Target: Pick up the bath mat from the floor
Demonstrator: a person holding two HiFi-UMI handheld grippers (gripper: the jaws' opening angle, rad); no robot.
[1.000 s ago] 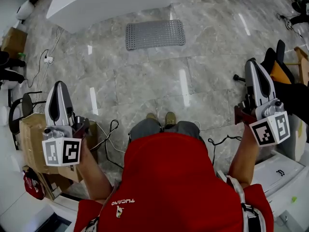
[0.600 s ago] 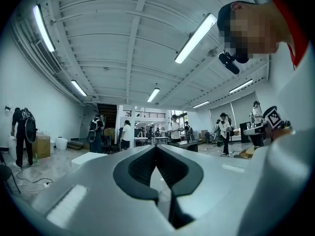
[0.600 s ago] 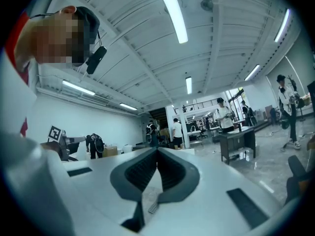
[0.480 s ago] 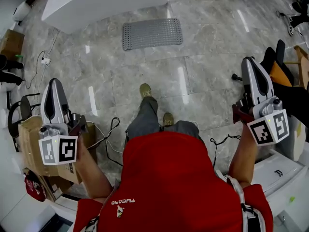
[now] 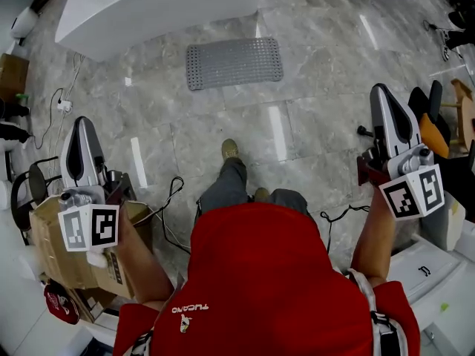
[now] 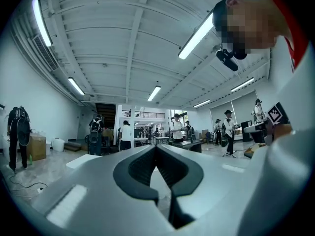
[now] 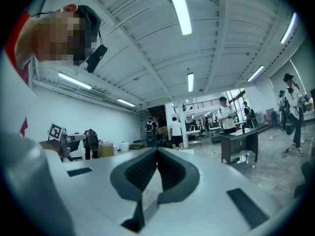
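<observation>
The floor point(image 5: 223, 117) is polished grey marble-look tile, glossy enough to mirror the ceiling lights as bright streaks. On it the bath mat point(image 5: 234, 62) looks matt grey and rubbery, its whole face covered in small dimples or holes. The white block point(image 5: 148, 6) beyond it is smooth with a soft sheen. The left hand-held gripper point(image 5: 80, 122) and the right hand-held gripper point(image 5: 380, 89) have smooth, pale grey plastic shells; their pads point(image 6: 140, 167) are dark, matt and finely ribbed. The cardboard box point(image 5: 52, 251) is dull brown. The person's red shirt point(image 5: 260, 273) and grey trousers point(image 5: 223, 188) are matt cloth.
</observation>
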